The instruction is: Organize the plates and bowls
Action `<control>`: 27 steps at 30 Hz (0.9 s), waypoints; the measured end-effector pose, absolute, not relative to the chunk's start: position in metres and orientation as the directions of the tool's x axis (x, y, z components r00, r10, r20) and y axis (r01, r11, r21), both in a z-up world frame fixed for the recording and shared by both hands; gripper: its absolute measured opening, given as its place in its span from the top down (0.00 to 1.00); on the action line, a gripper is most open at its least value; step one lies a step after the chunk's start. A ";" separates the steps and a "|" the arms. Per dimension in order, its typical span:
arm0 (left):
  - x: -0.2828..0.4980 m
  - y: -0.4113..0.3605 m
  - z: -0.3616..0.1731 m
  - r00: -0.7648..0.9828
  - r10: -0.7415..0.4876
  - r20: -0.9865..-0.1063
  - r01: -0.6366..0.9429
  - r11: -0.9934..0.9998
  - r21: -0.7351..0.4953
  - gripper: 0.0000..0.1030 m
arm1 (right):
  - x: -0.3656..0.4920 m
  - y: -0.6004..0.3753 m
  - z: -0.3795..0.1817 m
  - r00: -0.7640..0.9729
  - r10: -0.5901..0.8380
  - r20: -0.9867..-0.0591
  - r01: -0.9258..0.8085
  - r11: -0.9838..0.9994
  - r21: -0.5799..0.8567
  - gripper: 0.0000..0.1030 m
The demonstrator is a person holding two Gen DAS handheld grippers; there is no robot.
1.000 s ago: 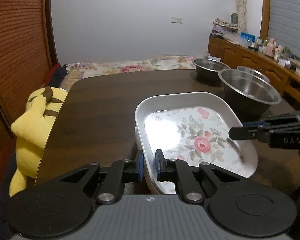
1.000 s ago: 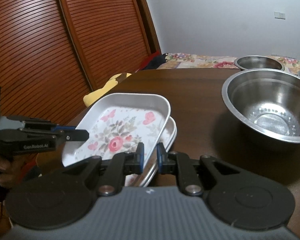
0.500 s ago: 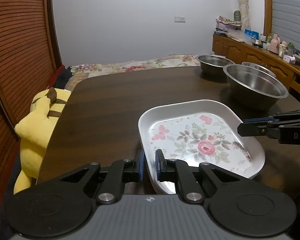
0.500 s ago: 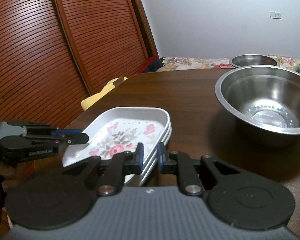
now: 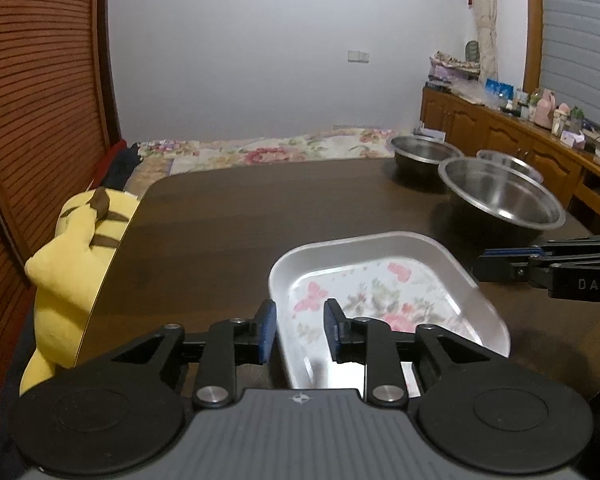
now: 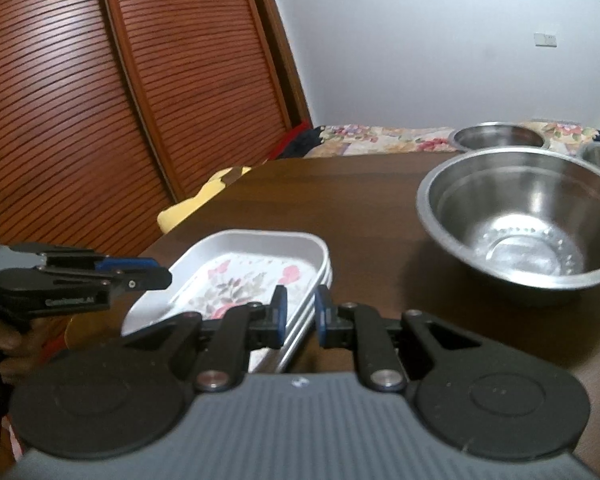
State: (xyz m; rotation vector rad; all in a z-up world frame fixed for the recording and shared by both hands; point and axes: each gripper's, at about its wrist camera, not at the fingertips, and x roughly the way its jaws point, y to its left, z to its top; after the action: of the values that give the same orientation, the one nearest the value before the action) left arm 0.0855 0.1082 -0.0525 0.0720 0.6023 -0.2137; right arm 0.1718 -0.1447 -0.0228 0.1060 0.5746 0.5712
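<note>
The floral plates [image 5: 384, 296] are stacked near the table's [image 5: 236, 216] near edge. The left gripper [image 5: 300, 330] is opening, its pads off the plate rim between them. The right gripper [image 6: 300, 316] is seen narrowly parted around the opposite rim, contact unclear. Bare tabletop is left beyond the plates; steel bowls [image 6: 528, 224] stand well apart.

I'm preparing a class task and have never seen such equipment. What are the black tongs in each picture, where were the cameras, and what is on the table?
No robot here: a person holds a two-fingered gripper in each hand, each with a camera looking along its fingers. One picture is from the left gripper, the other from the right gripper. On the dark table lies a flowered plate on top of others like it, with a large steel bowl and two smaller bowls behind. A yellow soft toy sits beside the table. The right gripper grips the plate's rim; the left one's jaws are opening, the rim between them.
</note>
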 end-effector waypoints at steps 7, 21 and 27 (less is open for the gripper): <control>0.094 0.082 -0.039 0.808 -0.234 -0.540 0.275 0.961 -0.004 0.65 | 0.171 -0.166 -0.009 0.743 0.506 -0.437 -0.444 0.862 0.244 0.84; 0.126 0.004 -0.029 0.800 -0.351 -0.486 0.390 0.920 -0.023 0.54 | 0.177 -0.238 0.008 0.842 0.381 -0.382 -0.338 0.924 0.178 0.81; 0.142 -0.015 -0.031 0.801 -0.356 -0.482 0.400 0.917 -0.013 0.49 | 0.190 -0.264 0.000 0.876 0.328 -0.352 -0.283 0.943 0.174 0.55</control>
State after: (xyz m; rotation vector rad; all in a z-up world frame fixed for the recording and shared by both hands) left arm 0.1418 -0.0153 -0.0313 0.0908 0.4980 -0.4058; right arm 0.1899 -0.2636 -0.0003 0.1185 0.3876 0.3200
